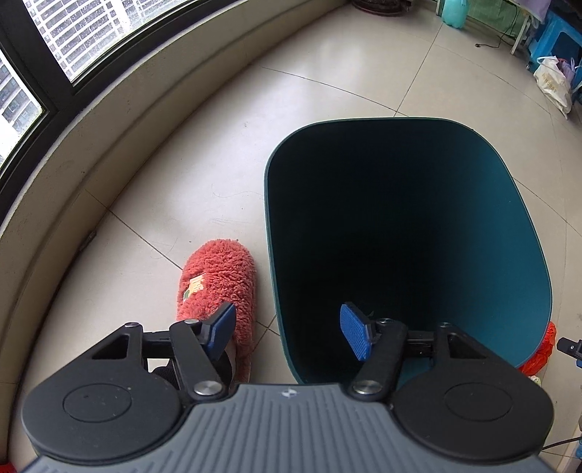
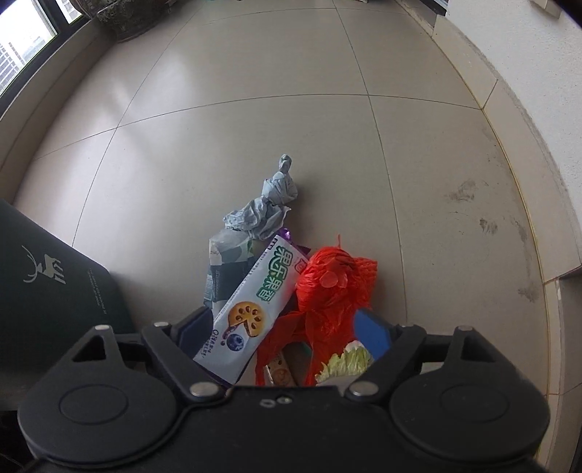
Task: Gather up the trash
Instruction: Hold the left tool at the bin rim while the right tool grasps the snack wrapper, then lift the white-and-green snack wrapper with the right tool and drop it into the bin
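A dark teal trash bin [image 1: 516, 225] stands open on the tiled floor; its inside is dark. My left gripper [image 1: 291, 329] is open and empty, straddling the bin's near left rim. In the right wrist view the bin's outer wall with a deer logo [image 2: 47, 276] is at the left. My right gripper [image 2: 287, 327] is open over a trash pile: a white biscuit wrapper [image 2: 251, 309], a red plastic bag [image 2: 327, 291], a grey crumpled bag [image 2: 269, 207], a dark carton [image 2: 222, 273] and a lettuce leaf [image 2: 345, 362]. A bit of red bag [image 1: 542, 349] shows right of the bin.
A red fuzzy slipper [image 1: 218, 280] lies left of the bin. A curved window sill [image 1: 109, 120] runs along the left. A white shopping bag [image 1: 553, 83], a teal jug [image 1: 454, 11] and a blue stool [image 1: 556, 32] stand far right. A wall ledge [image 2: 509, 120] borders the floor.
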A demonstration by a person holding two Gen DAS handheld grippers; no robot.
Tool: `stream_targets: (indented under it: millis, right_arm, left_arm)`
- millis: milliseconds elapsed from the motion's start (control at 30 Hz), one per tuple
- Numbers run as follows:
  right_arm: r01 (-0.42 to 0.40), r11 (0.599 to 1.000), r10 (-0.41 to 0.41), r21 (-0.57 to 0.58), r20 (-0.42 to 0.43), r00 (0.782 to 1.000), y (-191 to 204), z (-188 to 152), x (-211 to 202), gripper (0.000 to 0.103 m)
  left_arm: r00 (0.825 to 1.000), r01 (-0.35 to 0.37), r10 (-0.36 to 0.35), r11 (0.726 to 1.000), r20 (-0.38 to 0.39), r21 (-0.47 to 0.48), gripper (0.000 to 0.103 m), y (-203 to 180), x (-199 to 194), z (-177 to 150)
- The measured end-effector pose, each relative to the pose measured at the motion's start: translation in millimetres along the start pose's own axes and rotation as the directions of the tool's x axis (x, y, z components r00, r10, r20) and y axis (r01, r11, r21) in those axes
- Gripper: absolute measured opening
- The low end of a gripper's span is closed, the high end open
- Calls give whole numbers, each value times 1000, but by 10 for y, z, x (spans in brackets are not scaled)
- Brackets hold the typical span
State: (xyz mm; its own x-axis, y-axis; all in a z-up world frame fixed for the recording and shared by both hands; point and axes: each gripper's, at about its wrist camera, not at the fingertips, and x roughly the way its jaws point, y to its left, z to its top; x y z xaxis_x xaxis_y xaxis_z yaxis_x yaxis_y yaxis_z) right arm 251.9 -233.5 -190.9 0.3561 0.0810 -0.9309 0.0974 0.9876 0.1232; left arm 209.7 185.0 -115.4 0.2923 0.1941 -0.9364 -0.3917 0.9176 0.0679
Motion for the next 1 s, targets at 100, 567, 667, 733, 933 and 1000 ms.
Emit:
stream_targets:
  millis: [100, 567, 667, 733, 933, 1000]
  right_arm:
    - [6, 1000, -5, 20, -28, 1000, 103, 69, 271, 83]
    - [46, 988, -27, 148, -130, 991, 122, 298, 1235, 64]
    - [65, 984, -38, 167, -160, 986, 87, 279, 1352, 54]
    - [57, 981, -27, 184, -160, 987, 76, 260, 1374, 48]
    - [52, 989, -33, 140, -138, 990, 149, 281, 1203, 28]
    - [43, 992, -28, 115, -126, 992, 172, 309, 1090, 24]
  left_arm:
    - [1000, 3, -3, 1000, -16, 1, 60, 23, 79, -2]
    - [997, 6, -5, 1000, -72, 8, 33, 44, 233, 34]
    - [996, 9, -8, 1000, -87, 10, 28, 50, 264, 38]
    - [995, 11, -10, 1000, -97, 7, 22, 60, 259, 40]
    - [993, 7, -7, 1000, -120, 3, 11, 58, 253, 22]
    - [993, 9, -9, 1000, -121, 4, 8, 49, 250, 19]
